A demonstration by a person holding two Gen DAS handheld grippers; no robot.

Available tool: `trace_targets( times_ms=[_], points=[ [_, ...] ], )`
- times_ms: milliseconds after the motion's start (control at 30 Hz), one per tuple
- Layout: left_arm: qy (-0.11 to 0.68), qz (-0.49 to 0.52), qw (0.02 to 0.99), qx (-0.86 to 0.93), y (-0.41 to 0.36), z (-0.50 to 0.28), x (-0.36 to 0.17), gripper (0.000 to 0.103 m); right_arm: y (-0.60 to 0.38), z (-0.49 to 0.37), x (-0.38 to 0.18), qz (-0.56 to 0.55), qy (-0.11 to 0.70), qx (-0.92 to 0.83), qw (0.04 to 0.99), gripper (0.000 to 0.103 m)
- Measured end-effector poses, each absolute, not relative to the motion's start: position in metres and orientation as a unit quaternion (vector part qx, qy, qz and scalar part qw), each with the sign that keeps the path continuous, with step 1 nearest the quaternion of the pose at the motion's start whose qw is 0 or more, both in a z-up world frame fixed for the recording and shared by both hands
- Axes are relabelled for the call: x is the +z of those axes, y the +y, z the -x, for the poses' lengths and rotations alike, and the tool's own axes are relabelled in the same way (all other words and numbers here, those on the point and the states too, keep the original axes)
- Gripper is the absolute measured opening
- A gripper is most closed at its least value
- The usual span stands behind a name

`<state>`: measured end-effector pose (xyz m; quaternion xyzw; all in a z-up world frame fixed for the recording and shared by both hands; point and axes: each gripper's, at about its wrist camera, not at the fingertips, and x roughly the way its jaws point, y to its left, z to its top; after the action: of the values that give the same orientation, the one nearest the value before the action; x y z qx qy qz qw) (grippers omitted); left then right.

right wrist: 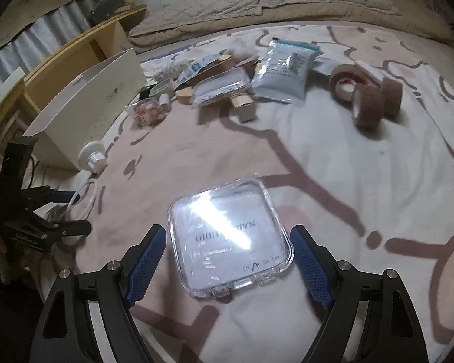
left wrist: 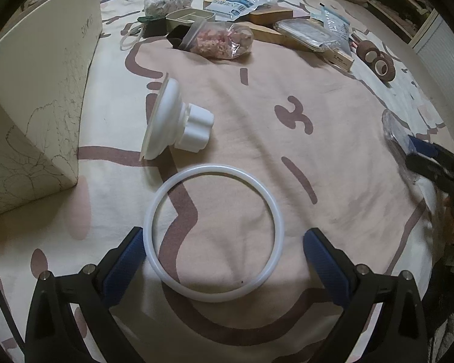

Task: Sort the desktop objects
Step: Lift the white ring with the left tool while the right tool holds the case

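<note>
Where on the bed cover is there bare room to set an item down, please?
Free: the wide middle between the white silicone ring, the clear square plastic case and the brown tape rolls. Crowded: the far strip around the zip bag of pink bits.

My bedspread [left wrist: 333, 157]: pale pink and cream, brown-mauve curving lines. Ring [left wrist: 214, 233] before my left gripper [left wrist: 222, 255]: milky white. Gripper pads [left wrist: 121, 267]: blue, textured; arms black. Case [right wrist: 230, 242] at my right gripper [right wrist: 228, 260]: clear, dark lettering. Tape rolls [right wrist: 366, 96]: brown. Box [left wrist: 36, 96]: cream, fine line-drawn flowers.
</note>
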<state>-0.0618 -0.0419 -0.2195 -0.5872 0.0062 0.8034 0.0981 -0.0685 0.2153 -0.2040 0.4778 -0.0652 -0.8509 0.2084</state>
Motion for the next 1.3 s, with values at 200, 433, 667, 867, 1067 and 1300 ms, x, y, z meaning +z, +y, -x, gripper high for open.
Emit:
trace_targets(
  times_ms=[200, 433, 667, 867, 1067, 1300],
  points=[
    [-0.001, 0.589, 0.094, 0.802, -0.039, 0.083, -0.224, 0.103, 0.198, 0.053, -0.202, -0.482, -0.039, -0.845, 0.229, 0.084],
    [-0.008, 0.59, 0.094, 0.802, -0.045, 0.08, -0.222, 0.103, 0.194, 0.064, -0.206, -0.484, -0.051, -0.855, 0.183, 0.084],
    [-0.031, 0.593, 0.094, 0.799, -0.055, 0.078, -0.218, 0.102, 0.187, 0.073, -0.206, -0.493, -0.05, -0.855, 0.154, 0.084],
    [-0.047, 0.591, 0.081, 0.801, -0.057, 0.078, -0.215, 0.1, 0.183, 0.076, -0.207, -0.49, -0.053, -0.859, 0.135, 0.084],
    [-0.027, 0.588, 0.059, 0.807, -0.053, 0.076, -0.215, 0.088, 0.184, 0.073, -0.206, -0.485, -0.056, -0.863, 0.127, 0.077],
    [-0.009, 0.581, 0.052, 0.812, -0.048, 0.076, -0.215, 0.085, 0.183, 0.071, -0.205, -0.48, -0.054, -0.867, 0.126, 0.077]
  ],
)
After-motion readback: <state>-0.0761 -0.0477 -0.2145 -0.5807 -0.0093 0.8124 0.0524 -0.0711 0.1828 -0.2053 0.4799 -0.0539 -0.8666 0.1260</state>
